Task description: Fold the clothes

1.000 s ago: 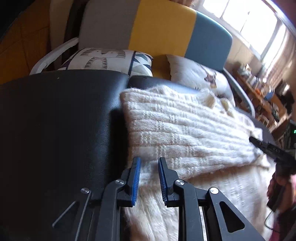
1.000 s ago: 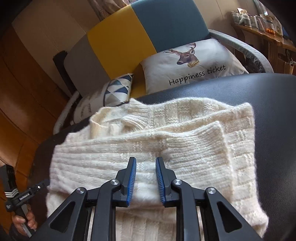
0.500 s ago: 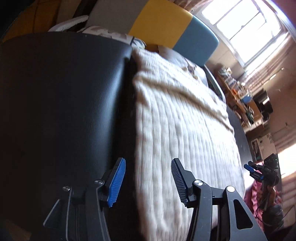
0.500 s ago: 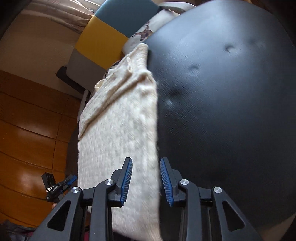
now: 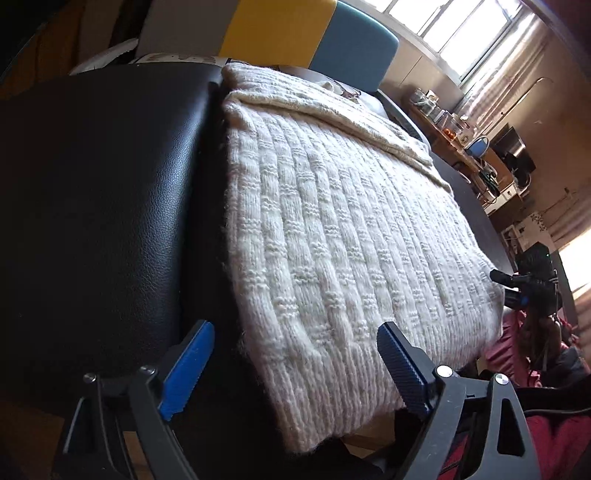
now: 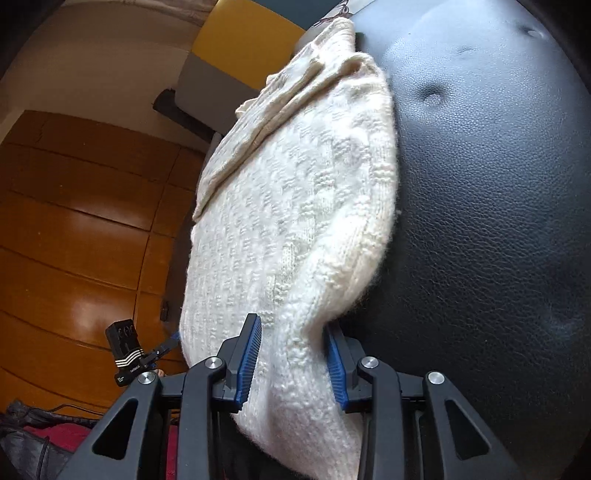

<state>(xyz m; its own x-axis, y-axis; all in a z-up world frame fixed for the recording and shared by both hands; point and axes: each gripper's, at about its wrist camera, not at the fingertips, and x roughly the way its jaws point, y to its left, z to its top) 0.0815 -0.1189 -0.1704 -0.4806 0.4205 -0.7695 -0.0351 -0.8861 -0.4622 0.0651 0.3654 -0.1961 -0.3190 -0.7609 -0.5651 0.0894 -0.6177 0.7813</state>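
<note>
Black leather seat [image 5: 103, 192] fills most of both views, tufted dimples visible in the right wrist view. Cream knit sweater [image 5: 343, 236] lies folded flat on the seat, running near to far; its near hem hangs over the seat's near edge, its far end has a folded-over layer. Beyond it, a chair back [image 5: 280, 33] in grey, yellow and blue panels. Wood panel wall [image 6: 74, 229] to the left in the right wrist view. Window [image 5: 469, 33] far right in the left wrist view, cluttered shelf [image 5: 454, 129] below it.

Left gripper [image 5: 295, 369]: jaws wide apart, straddling the sweater's near left corner, pads not touching the knit. Right gripper [image 6: 291, 363]: jaws partly closed around the sweater's near right corner, knit bunched between the blue pads [image 6: 249, 360].
</note>
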